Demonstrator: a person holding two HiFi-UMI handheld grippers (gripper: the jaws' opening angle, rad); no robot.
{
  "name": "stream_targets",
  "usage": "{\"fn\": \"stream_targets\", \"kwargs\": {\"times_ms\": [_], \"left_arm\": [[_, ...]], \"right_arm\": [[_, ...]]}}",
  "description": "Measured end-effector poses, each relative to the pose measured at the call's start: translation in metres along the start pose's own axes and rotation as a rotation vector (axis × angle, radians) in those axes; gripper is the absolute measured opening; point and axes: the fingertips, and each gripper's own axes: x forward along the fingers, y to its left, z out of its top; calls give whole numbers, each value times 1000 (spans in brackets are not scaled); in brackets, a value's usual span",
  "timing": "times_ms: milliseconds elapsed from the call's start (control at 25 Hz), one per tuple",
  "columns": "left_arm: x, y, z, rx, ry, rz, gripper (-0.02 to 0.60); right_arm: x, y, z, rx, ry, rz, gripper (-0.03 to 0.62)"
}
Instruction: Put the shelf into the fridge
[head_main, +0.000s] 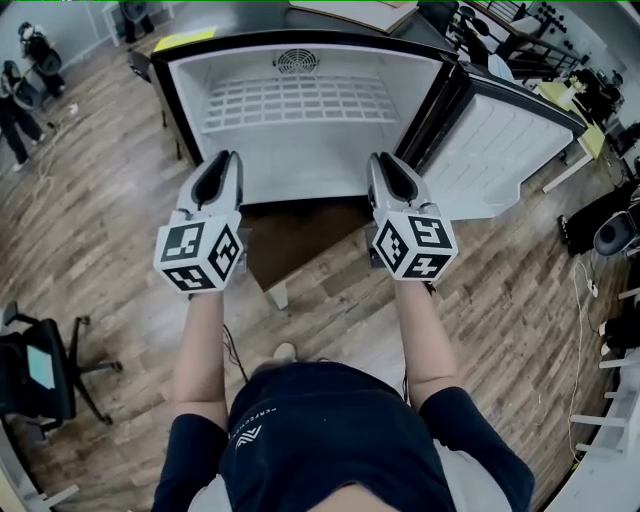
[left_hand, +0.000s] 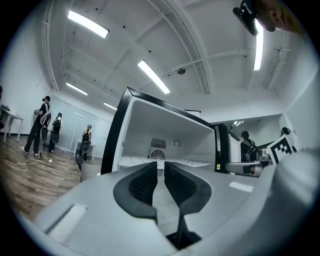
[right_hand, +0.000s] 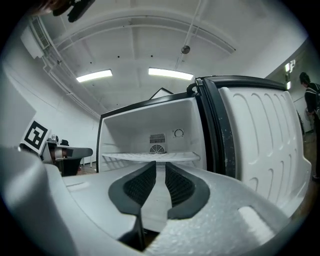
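The small white fridge (head_main: 190, 90) stands open in front of me, its door (head_main: 500, 150) swung out to the right. The white wire shelf (head_main: 300, 102) lies level inside the fridge, partway up the cavity; it also shows as the shelf (left_hand: 142, 160) in the left gripper view and the shelf (right_hand: 150, 157) in the right gripper view. My left gripper (head_main: 218, 165) and right gripper (head_main: 386, 166) are held side by side just outside the fridge's front opening, both pointing in. Each has a narrow gap between its jaws with nothing in it, as seen at the left gripper (left_hand: 161, 169) and the right gripper (right_hand: 160, 171).
A black office chair (head_main: 40, 370) stands at my left on the wood floor. People (head_main: 15, 110) stand far left. Desks and gear (head_main: 590, 90) crowd the right side, with cables (head_main: 585, 290) on the floor. The open door (right_hand: 260, 135) borders the right gripper's side.
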Motion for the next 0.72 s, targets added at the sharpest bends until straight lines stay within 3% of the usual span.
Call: {"fn": "stream_targets", "kwargs": {"times_ms": [160, 400, 720], "left_arm": [[-15, -8, 2, -11, -12, -8, 20], [-42, -17, 3, 98, 3, 4, 8], [-71, -17, -9, 69, 39, -3, 0]], "right_arm": [[-16, 6, 4, -15, -23, -9, 32], [-35, 16, 6, 12, -37, 1, 2], [-59, 24, -4, 60, -25, 9, 2]]}}
